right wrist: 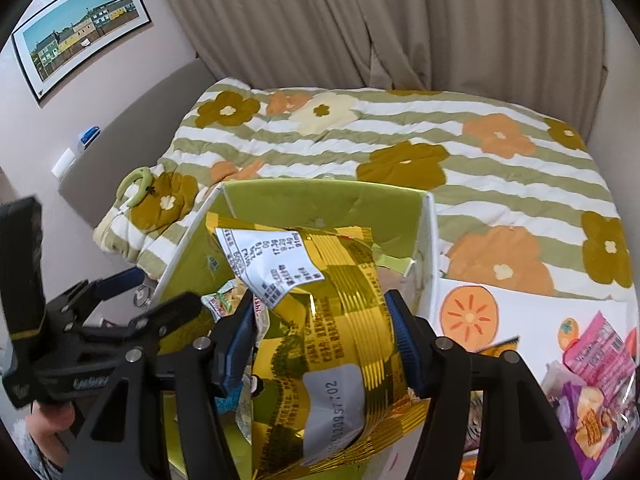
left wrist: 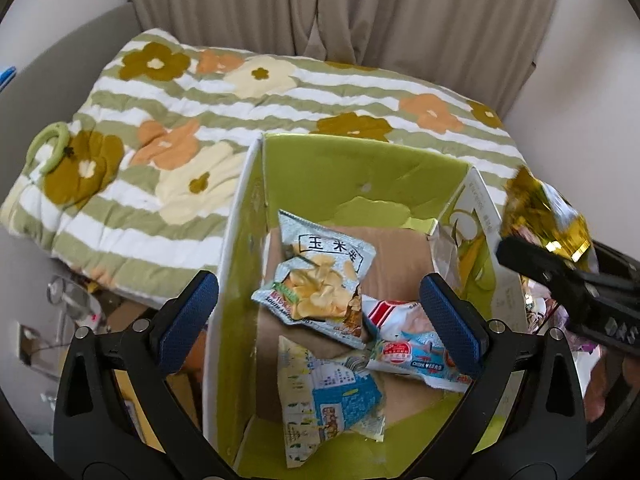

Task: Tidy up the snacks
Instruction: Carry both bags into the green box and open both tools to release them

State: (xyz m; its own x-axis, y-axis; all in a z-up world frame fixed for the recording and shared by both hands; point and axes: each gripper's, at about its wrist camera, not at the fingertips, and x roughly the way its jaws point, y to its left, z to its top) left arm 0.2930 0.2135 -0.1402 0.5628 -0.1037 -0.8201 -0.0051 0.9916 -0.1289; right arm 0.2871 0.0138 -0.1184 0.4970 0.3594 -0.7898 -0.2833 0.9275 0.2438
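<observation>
Gold packet over the box, my other gripper waiting spread and empty.

My right gripper (right wrist: pixel 322 344) clamps the gold snack bag (right wrist: pixel 320 320) above the green box (left wrist: pixel 360 168); the foil is slick and crumpled, so I judge it could slide from the pads or catch the box wall and drop outside; my left gripper (left wrist: pixel 320 320) hangs with fingers apart over the corn chip packet (left wrist: pixel 320 276) and the blue packet (left wrist: pixel 332 400). The left view alone shows what lies in the box; the right view alone shows the grip and the purple packets (right wrist: pixel 600 384) waiting outside.
</observation>
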